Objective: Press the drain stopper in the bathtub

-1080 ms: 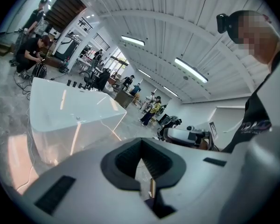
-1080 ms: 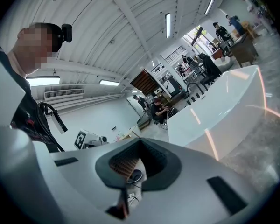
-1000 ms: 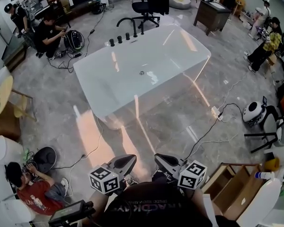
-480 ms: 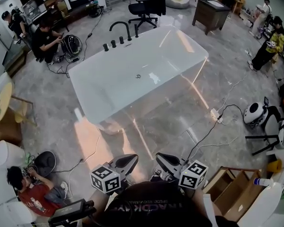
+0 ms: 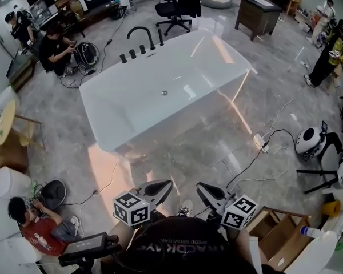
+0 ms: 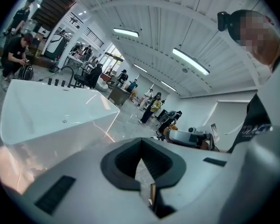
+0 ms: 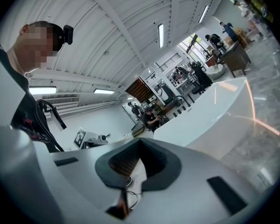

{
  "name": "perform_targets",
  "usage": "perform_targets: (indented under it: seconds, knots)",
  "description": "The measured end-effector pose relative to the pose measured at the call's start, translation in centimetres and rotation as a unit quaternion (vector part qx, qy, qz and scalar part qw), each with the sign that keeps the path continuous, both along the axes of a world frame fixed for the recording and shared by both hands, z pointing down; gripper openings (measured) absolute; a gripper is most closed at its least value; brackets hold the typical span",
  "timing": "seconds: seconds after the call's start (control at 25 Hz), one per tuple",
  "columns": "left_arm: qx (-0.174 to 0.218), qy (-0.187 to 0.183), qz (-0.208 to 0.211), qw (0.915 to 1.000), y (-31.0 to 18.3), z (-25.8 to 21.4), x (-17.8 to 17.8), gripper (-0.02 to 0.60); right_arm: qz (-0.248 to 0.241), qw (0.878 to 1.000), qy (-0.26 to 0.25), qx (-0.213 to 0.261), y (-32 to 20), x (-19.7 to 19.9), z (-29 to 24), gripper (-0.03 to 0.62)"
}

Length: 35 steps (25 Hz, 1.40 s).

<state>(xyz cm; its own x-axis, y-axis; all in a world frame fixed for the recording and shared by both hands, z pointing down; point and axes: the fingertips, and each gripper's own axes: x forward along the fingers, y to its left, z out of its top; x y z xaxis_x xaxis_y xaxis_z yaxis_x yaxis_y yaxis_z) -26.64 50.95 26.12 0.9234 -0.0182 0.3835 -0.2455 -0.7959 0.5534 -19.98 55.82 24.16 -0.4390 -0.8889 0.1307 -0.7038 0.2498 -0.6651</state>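
The white bathtub (image 5: 138,108) stands on the grey floor in the middle of the head view. Its small round drain stopper (image 5: 164,92) sits in the tub bottom. A black faucet (image 5: 140,33) and knobs line the far rim. My left gripper (image 5: 169,185) and right gripper (image 5: 199,186) are held low near my body, well short of the tub, both shut and empty. In the left gripper view the left gripper (image 6: 141,142) points past the bathtub (image 6: 46,118) and the stopper (image 6: 64,121). The right gripper (image 7: 140,142) has the bathtub (image 7: 210,118) to its right.
A power strip (image 5: 259,140) and its cables lie on the floor right of the tub. A wooden crate (image 5: 280,228) stands at lower right, and a person (image 5: 37,228) sits on the floor at lower left. An office chair (image 5: 174,7) and a desk (image 5: 257,15) stand behind the tub.
The head view has shifted, so the tub sits a little further left and lower in the frame. Both grippers stay shut near my body, now slightly further right.
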Motion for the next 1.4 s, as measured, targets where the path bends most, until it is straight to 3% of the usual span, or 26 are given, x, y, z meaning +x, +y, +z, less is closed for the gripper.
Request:
perform_targets:
  seconds: [0.2,0.52,1.08,1.4]
  knots:
    - [-0.001,-0.005,0.013,0.9999,-0.2,0.5,2.5,0.008,0.008,1.000,-0.008,-0.001,-0.2,2.4,0.6,0.015]
    - [-0.006,-0.006,0.017,0.9998,-4.3,0.9,3.7,0.008,0.011,1.000,-0.008,-0.013,-3.7,3.5,0.9,0.015]
    - [-0.006,0.005,0.043,0.9991,-16.6,1.3,4.5,0.008,0.051,0.999,0.009,-0.001,-15.8,4.6,-0.4,0.015]
    - [-0.014,0.027,0.015,0.9994,-20.5,0.7,3.9,0.008,0.029,0.999,0.027,-0.014,-19.6,4.3,-1.0,0.015]
